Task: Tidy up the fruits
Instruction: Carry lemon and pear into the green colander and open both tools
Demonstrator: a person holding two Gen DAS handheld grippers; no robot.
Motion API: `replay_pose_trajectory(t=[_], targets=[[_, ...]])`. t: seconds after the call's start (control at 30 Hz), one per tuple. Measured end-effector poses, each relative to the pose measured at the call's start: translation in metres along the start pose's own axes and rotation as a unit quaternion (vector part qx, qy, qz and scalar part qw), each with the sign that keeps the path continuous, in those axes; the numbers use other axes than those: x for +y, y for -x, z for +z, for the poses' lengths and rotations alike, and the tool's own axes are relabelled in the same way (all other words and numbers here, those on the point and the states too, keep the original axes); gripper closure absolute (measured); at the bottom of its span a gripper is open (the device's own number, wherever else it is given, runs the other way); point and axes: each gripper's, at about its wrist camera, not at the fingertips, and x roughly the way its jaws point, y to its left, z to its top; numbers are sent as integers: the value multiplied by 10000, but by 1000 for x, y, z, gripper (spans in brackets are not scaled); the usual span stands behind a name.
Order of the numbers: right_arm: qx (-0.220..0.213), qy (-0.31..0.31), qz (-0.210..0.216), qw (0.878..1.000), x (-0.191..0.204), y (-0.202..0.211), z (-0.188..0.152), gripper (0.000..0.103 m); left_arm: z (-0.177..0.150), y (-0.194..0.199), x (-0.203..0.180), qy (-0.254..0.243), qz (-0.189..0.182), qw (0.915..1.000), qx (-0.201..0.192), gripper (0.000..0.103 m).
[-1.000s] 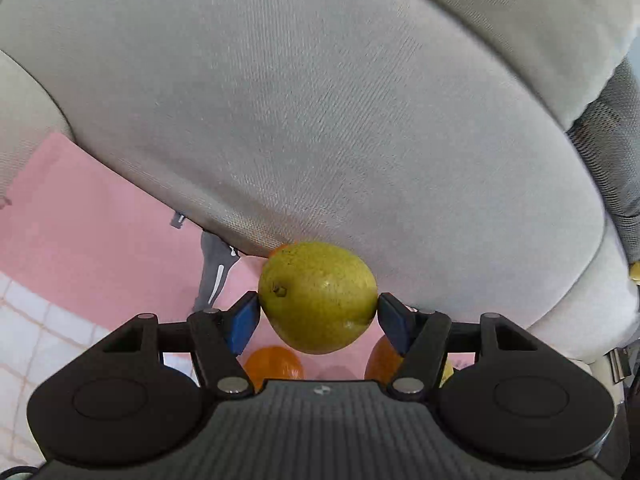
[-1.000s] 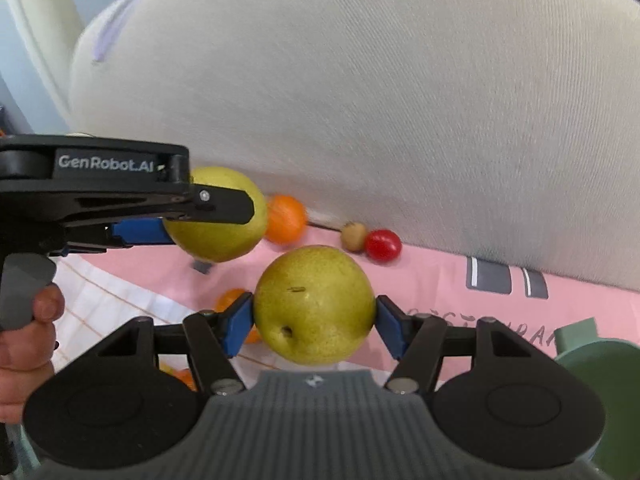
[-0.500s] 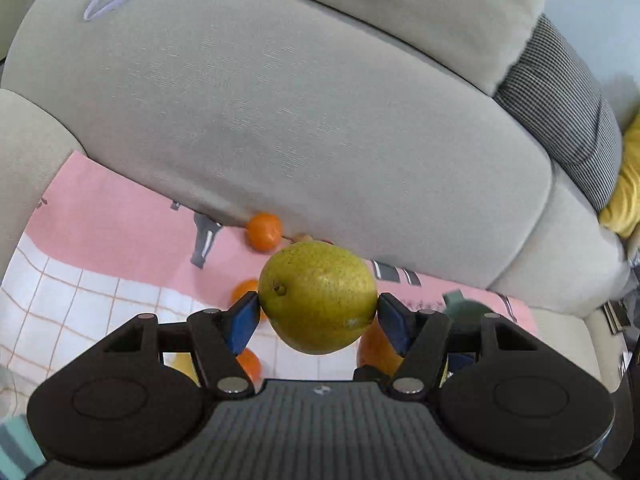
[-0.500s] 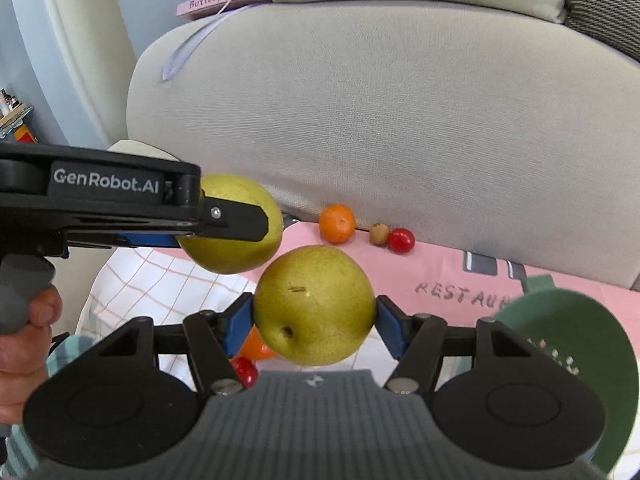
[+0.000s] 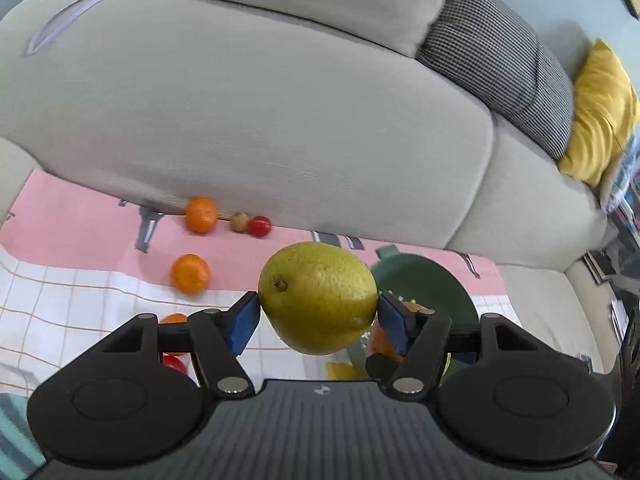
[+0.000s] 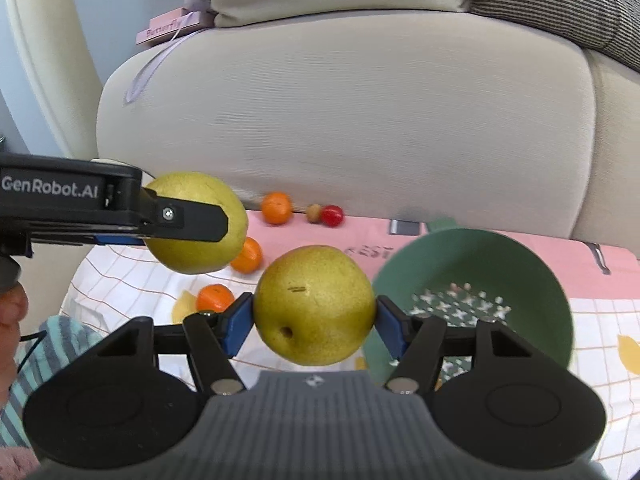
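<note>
The left gripper [image 5: 318,316] clamps a green pear [image 5: 318,298], long axis crosswise, stem left. The right gripper [image 6: 314,320] clamps a yellower pear [image 6: 314,304] beside the green colander [image 6: 532,276], dimple toward the camera.

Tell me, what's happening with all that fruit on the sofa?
A person is sorting fruit with a grabber tool in each hand. The left gripper is clamped on a green pear, and the right gripper is clamped on a yellow pear. Both pears are up in the air. A green colander sits on the pink cloth just to the right, with no fruit visible inside. Some oranges and a small red fruit lie on the cloth by the sofa back.
</note>
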Motion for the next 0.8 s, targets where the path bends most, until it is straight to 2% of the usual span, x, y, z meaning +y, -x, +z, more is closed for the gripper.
replay_pose_trajectory(t=[0.43, 0.63, 0.8], targets=[[98, 62, -457, 9989, -58, 8, -13, 41, -8, -34, -58, -747, -95, 9963, 409, 29], [248, 122, -604, 9978, -84, -5, -12, 41, -7, -62, -80, -1095, -187, 9916, 662, 31], [436, 489, -672, 9956, -95, -22, -13, 41, -8, -89, -90, -1238, -255, 9875, 937, 35]])
